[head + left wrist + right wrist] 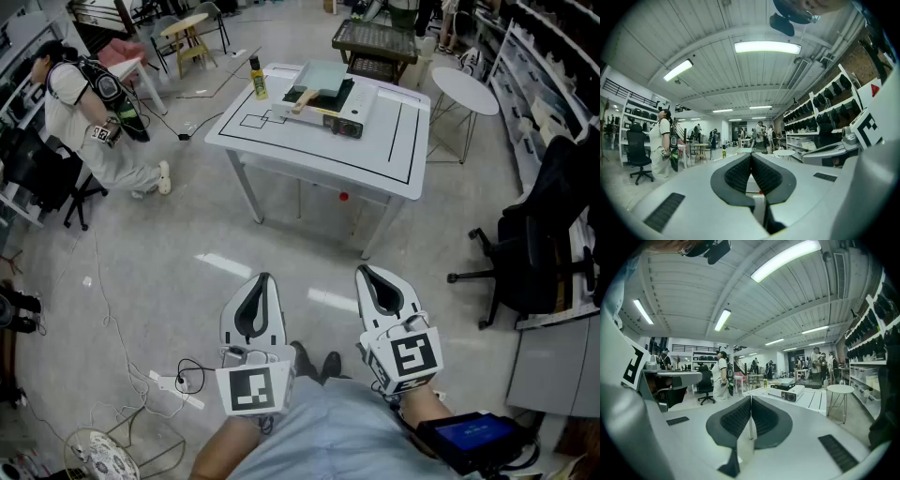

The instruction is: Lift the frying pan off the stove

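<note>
The frying pan (322, 94), dark with a wooden handle (302, 103), sits on a white portable stove (343, 119) on the white table (403, 141) far ahead of me. In the right gripper view the stove (787, 392) shows small on that table. Both grippers hang low near my body, well short of the table. My left gripper (265, 277) (751, 154) is shut with nothing between its pads. My right gripper (364, 271) (751, 397) is also shut and holds nothing.
A yellow bottle (258, 80) stands on the table's left part. A round white side table (466, 89) is at its right, a black office chair (534, 253) further right. A person (89, 112) crouches at the left. Cables and a power strip (178, 382) lie on the floor.
</note>
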